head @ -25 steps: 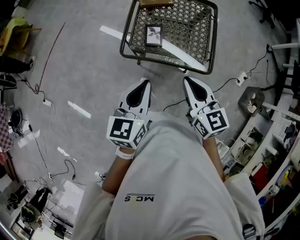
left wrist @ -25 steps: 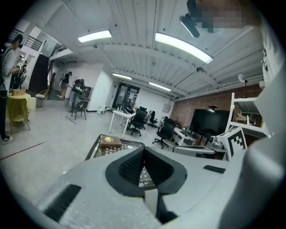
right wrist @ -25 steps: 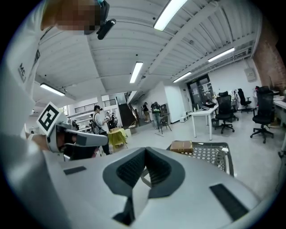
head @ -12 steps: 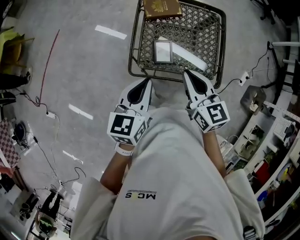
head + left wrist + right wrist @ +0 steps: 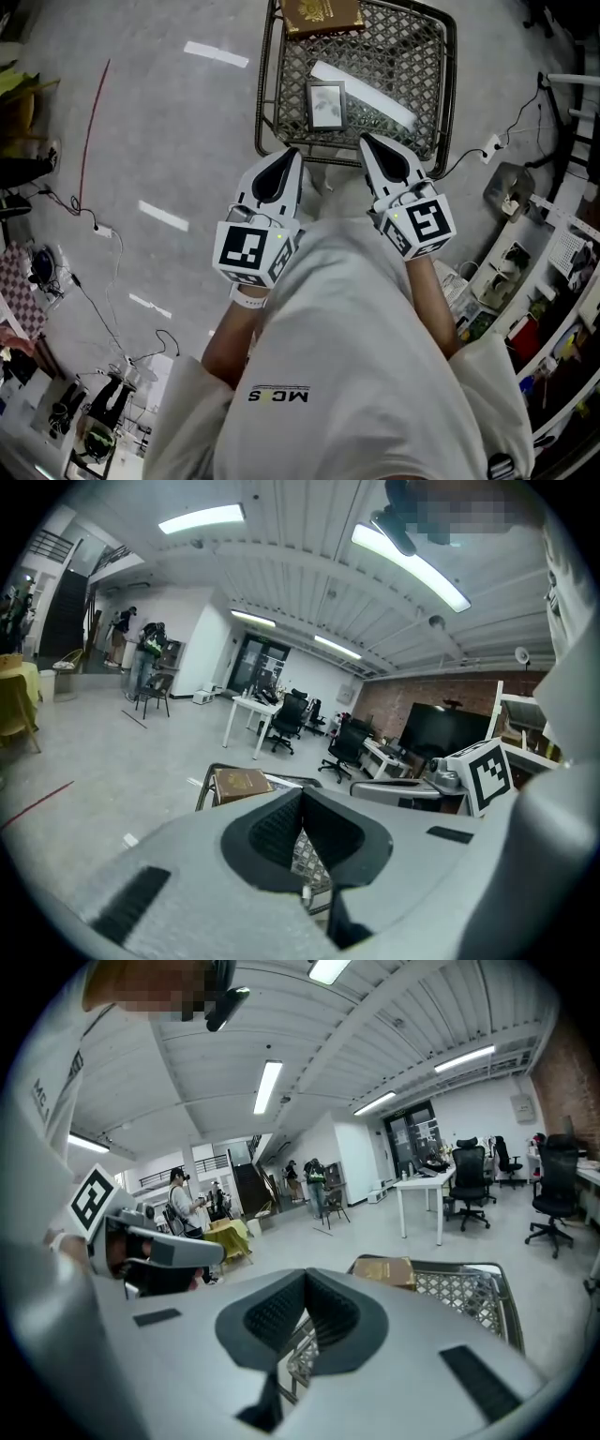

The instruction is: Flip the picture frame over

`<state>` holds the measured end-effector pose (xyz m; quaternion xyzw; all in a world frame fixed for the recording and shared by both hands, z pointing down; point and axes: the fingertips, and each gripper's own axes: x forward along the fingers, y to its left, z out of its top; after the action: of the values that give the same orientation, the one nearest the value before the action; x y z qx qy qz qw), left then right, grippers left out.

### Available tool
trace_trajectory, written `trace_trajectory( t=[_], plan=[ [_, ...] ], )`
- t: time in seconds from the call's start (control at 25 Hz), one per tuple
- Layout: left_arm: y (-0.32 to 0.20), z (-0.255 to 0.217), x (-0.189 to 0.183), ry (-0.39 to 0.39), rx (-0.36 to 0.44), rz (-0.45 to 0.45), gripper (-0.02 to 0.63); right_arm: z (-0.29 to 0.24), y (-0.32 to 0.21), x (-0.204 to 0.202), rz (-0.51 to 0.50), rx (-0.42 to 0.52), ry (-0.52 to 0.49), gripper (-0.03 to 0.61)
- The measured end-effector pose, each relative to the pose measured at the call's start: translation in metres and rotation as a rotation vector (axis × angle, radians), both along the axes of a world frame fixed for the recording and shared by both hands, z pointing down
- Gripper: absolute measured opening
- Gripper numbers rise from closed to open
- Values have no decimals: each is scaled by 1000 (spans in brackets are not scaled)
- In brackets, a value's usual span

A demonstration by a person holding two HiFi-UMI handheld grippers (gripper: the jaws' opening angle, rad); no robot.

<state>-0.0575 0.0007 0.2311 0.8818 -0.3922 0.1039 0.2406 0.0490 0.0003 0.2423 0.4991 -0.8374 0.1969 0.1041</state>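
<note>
A small picture frame lies flat on a black wire-mesh table, a pale picture facing up. A brown book lies at the table's far edge. My left gripper hovers just short of the table's near rim, shut and empty. My right gripper is beside it at the same rim, also shut and empty. In the left gripper view the closed left gripper hides the frame; the book shows beyond. In the right gripper view the right gripper points at the mesh.
Cables and a power strip trail on the grey floor right of the table; a red cord runs at left. Cluttered shelves line the right side. Desks and office chairs stand farther off.
The wire table and frame have come closer to both grippers, whose tips now reach its near rim. Both grippers stayed shut.
</note>
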Motion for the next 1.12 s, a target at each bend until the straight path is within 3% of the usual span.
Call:
trace_trajectory(
  t=[0.72,1.12],
  plan=[
    [-18,59,-5,-53,-46,23,25,80,-38,-19,16,-96,33,18],
    [-26,95,-18,-56,-91,-33,25,138,-44,-25,35,-167,50,18]
  ],
)
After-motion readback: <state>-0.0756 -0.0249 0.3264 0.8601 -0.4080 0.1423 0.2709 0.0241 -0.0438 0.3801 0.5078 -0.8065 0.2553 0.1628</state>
